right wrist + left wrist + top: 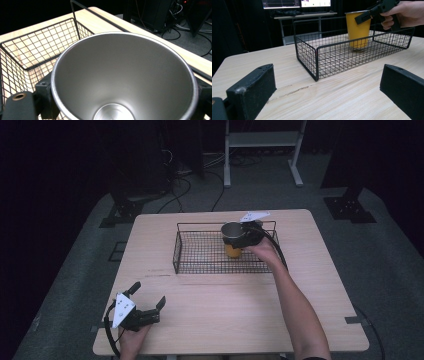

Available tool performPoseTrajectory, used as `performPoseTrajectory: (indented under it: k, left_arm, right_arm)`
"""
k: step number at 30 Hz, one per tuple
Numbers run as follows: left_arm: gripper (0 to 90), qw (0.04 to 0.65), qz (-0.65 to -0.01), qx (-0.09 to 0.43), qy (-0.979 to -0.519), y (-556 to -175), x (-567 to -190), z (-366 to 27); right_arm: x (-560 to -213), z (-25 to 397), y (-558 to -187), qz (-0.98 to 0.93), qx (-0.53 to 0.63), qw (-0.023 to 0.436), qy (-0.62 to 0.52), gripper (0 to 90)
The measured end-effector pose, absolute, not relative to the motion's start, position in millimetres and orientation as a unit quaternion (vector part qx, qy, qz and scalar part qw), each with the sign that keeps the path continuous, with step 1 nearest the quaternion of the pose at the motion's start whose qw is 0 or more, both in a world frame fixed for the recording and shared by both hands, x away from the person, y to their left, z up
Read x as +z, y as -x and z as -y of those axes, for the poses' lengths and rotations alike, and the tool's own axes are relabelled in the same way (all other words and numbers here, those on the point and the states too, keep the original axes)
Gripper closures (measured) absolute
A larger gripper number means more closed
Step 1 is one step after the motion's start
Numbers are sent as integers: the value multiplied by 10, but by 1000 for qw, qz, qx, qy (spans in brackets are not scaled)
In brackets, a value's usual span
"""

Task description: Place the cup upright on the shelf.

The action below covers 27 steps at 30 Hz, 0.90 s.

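Wooden tabletop (pixel 220 300), dark room | yellow steel cup (pixel 357 30) upright inside wire basket (pixel 200 269), right half | right tongs (pixel 243 238) clamped across its upper wall | likely light, rigid, slippery | left tongs (pixel 148 299) spread, idle.

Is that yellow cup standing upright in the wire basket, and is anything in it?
Upright and empty. The yellow cup stands mouth up in the wire basket, held by the right claw; its shiny inside is bare down to the bottom.

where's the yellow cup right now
The yellow cup stands upright in the wire basket, toward its right end in the high view, held by the right claw.
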<state>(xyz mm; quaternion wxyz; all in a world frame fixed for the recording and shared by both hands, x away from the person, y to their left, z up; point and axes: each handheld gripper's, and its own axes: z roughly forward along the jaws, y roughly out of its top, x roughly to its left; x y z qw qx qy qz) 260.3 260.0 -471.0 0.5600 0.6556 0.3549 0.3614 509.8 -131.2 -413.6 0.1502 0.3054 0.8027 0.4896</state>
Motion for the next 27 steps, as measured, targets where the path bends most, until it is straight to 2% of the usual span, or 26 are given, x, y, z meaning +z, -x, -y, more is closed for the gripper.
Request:
performPoseTrajectory:
  k: [27]
  left_arm:
    - [0,562,-356,360,-654,-2604,-4710,-2605]
  right_arm:
    - [-4187,1183,-5125,-837,450,135,-282,104]
